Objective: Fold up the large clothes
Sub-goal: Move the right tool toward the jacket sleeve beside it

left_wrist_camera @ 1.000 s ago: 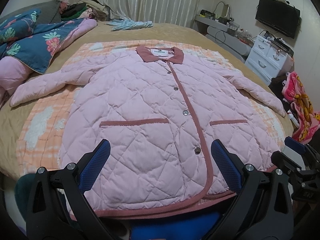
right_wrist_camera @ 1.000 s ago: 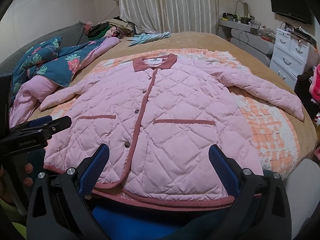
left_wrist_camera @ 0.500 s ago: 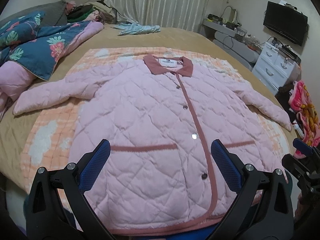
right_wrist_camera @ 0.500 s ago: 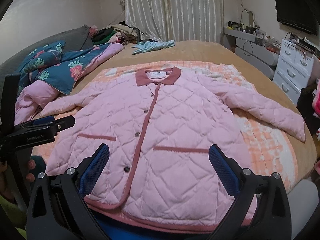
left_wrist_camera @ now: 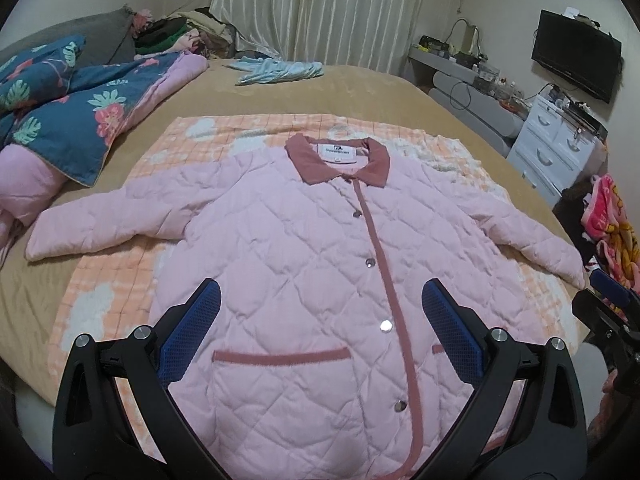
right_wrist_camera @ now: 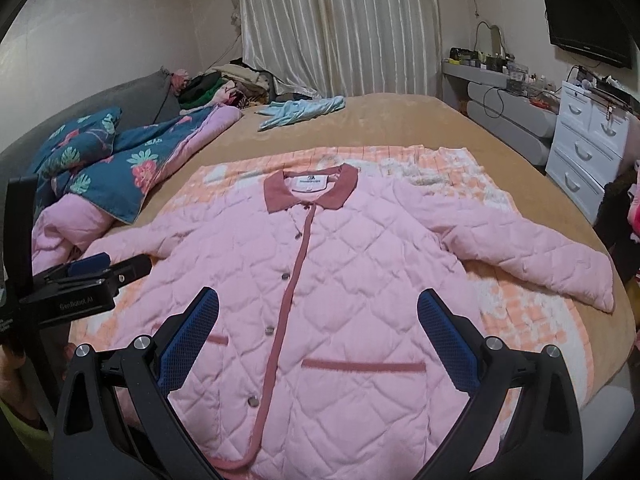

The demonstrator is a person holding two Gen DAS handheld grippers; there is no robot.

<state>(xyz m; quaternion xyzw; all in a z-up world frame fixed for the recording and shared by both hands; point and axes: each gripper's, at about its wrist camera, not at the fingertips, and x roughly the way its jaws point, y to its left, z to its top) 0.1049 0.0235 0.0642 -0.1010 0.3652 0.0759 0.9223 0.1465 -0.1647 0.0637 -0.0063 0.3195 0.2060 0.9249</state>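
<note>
While both of my grippers hang above the near hem, the pink quilted jacket (left_wrist_camera: 304, 264) lies flat and face up on an orange checked blanket (left_wrist_camera: 120, 280) spread over the tan bed (left_wrist_camera: 360, 88). My left gripper (left_wrist_camera: 320, 332) has its blue-padded fingers (left_wrist_camera: 192, 336) spread wide apart with nothing between them, and my right gripper (right_wrist_camera: 318, 334) is just the same, its pads (right_wrist_camera: 448, 340) parted and empty over the lower front of the jacket. Neither one touches the fabric as far as I can tell. The jacket is buttoned, with its dusty-rose collar (left_wrist_camera: 338, 160) pointing away from me toward the curtains (left_wrist_camera: 320, 12), and both sleeves are stretched out to the sides: the left sleeve (left_wrist_camera: 104, 220) reaches toward a blue floral quilt (left_wrist_camera: 68, 116), the right sleeve (right_wrist_camera: 532, 256) toward the bed edge near a white dresser (right_wrist_camera: 588, 152). Two rose-trimmed pockets (right_wrist_camera: 362, 366) sit low on the front. A light blue garment (right_wrist_camera: 300, 110) lies well beyond the collar, and a television (left_wrist_camera: 576, 60) hangs on the wall.
</note>
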